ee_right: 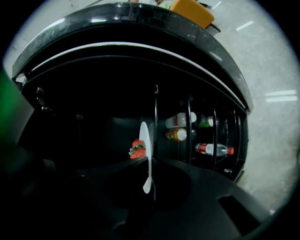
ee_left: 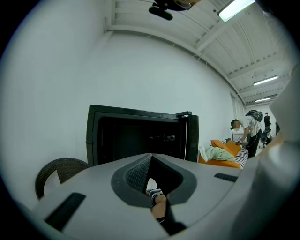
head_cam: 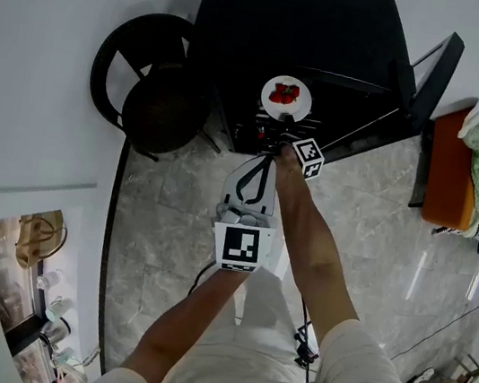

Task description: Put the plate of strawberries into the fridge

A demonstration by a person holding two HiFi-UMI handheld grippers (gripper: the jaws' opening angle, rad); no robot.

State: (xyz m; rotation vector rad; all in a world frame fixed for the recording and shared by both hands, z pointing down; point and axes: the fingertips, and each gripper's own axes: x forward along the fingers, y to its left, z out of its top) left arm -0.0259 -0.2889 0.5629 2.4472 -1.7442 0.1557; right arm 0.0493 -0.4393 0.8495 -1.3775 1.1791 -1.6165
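A white plate (head_cam: 286,97) with red strawberries (head_cam: 284,93) hangs at the mouth of the open black fridge (head_cam: 277,20). My right gripper (head_cam: 282,130) is shut on the plate's near rim. In the right gripper view the plate (ee_right: 145,140) shows edge-on between the jaws, with the strawberries (ee_right: 137,148) on its left side and the dark fridge interior (ee_right: 93,108) behind. My grey left gripper (head_cam: 271,152) is just behind the right one, shut on nothing. In its own view, the left gripper (ee_left: 151,155) points at the fridge (ee_left: 140,136).
The fridge door (head_cam: 422,80) stands open at the right; bottles (ee_right: 180,121) lie in racks on the fridge's right. A dark wicker chair (head_cam: 147,89) is left of the fridge. An orange sofa (head_cam: 470,170) with clothes is at the right. People (ee_left: 251,131) stand far back.
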